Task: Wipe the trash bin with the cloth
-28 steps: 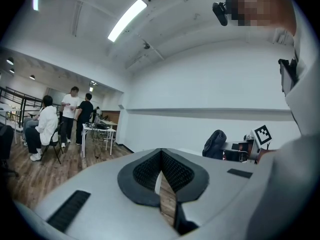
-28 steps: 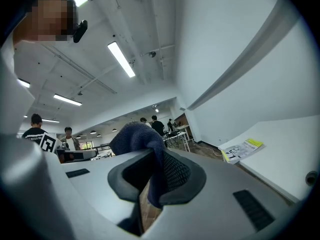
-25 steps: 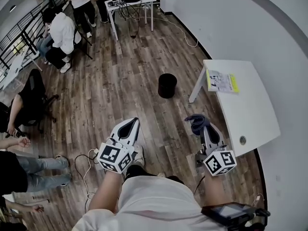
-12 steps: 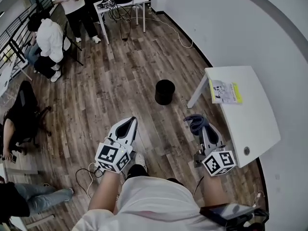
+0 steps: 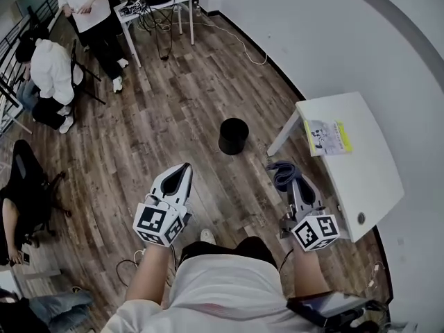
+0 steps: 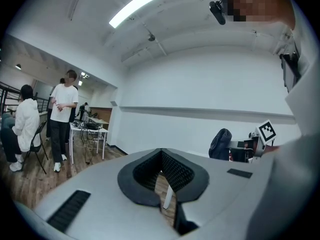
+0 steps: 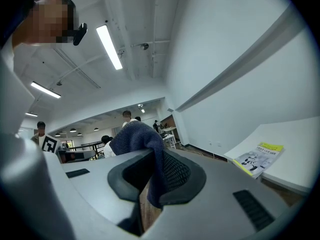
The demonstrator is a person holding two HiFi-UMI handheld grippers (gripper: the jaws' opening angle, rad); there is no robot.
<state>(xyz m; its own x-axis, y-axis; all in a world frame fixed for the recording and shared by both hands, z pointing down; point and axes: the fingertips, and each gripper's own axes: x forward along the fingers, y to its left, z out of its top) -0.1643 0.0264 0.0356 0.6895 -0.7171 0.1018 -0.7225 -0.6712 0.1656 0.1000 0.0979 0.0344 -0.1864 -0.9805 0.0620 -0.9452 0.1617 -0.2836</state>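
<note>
At the far left, people (image 5: 52, 68) sit and stand along the wooden floor (image 5: 173, 96), several cut off by the edge of the head view and none part of the job. The left gripper (image 5: 184, 169) is held out over the floor with its jaws brought together at the tips; the left gripper view shows only floor through the gap behind them, so it carries nothing. Ahead and between the two grippers stands the trash bin (image 5: 234, 136), a small dark round bin upright on the floor, well apart from both grippers and just beside the leg of the white worktop (image 5: 361, 179). The right gripper (image 5: 290, 182) has its jaws clenched on the cloth (image 5: 281, 173), a dark blue bundle that bulges above the tips and hangs down between the pads in the right gripper view. On the worktop at the right lies a booklet (image 5: 329, 136). As for progress, the cloth is in hand but nothing touches the bin, so the wiping looks not yet begun: the approach, the contact and the wiping itself all seem left to do. The bin shows in neither gripper view, its inside is too dark to tell whether it holds anything, and how much cloth lies inside the jaws is hidden.
</note>
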